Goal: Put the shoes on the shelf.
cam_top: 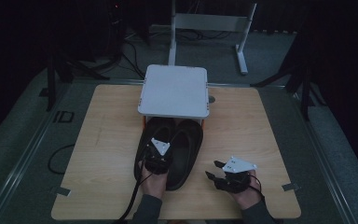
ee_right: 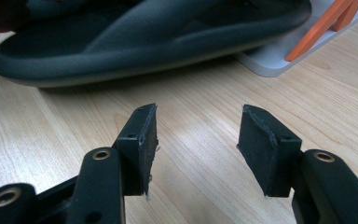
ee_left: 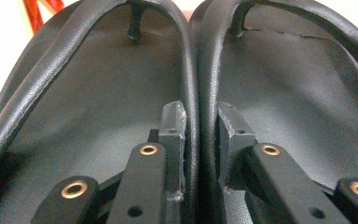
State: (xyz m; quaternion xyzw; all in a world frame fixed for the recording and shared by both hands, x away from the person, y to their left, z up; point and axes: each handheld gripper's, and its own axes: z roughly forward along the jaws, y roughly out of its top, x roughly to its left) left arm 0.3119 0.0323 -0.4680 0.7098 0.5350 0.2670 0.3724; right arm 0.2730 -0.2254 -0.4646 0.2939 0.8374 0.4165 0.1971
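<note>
Your left gripper (cam_top: pixel 157 158) pinches the two touching inner straps of a pair of black sandals (cam_top: pixel 184 149), one jaw inside each sandal, closed tight on both straps together. The sandals lie side by side at the middle of the wooden table (cam_top: pixel 102 140), toes tucked under a white stand (cam_top: pixel 175 91) with orange legs. Your right gripper (cam_top: pixel 216 170) hovers just beside them to the right, jaws spread wide, holding nothing.

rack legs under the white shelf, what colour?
Orange; the legs of the white shelf show best in the right gripper view.
</note>
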